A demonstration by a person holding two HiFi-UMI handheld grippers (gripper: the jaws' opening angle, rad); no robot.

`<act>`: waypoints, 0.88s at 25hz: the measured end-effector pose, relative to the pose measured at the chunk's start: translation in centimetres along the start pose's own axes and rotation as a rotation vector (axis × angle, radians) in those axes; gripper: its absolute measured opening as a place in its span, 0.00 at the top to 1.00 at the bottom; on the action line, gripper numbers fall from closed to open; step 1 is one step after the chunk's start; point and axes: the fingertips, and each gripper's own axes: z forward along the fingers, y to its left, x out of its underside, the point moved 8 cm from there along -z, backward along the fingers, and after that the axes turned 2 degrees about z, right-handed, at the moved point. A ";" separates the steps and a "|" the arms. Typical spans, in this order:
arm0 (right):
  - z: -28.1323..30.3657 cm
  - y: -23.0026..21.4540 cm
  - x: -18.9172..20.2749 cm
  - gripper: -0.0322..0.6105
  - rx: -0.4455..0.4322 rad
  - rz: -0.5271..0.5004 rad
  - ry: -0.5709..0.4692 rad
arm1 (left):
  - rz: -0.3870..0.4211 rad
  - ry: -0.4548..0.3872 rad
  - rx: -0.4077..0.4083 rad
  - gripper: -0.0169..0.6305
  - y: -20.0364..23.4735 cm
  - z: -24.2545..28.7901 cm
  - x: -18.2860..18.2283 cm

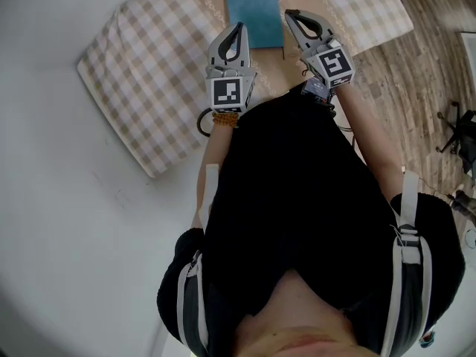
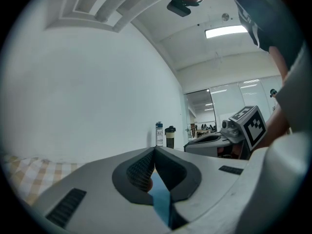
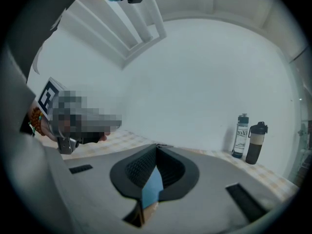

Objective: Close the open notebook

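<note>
A blue notebook [image 1: 253, 17] lies on the table at the top of the head view, cover up, with white page edges showing at its far end. My left gripper [image 1: 238, 27] is shut, its tips just left of the notebook's near left corner. The right gripper [image 1: 288, 13] is also shut, with its tips at the notebook's right edge. In the left gripper view the jaws [image 2: 155, 149] meet at the tip and blue notebook [image 2: 158, 201] shows through the gap below them. The right gripper view shows the same: closed tips [image 3: 157, 145] with blue notebook [image 3: 153, 186] underneath. Neither gripper holds anything.
A beige checked cloth [image 1: 149, 73] covers the table, which stands against a white wall. Two bottles [image 3: 241, 135] [image 3: 255, 143] stand on the table by the wall. Wooden floor [image 1: 424, 73] and a chair base [image 1: 461, 132] lie to the right.
</note>
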 end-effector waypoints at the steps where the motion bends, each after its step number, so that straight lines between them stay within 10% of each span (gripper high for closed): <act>1: 0.0 0.1 0.2 0.94 -0.002 0.001 0.005 | -0.002 0.004 -0.001 0.97 0.0 -0.1 0.2; 22: -0.8 -0.2 3.6 0.94 0.012 0.068 0.082 | -0.028 0.033 0.004 0.97 0.0 -0.4 1.1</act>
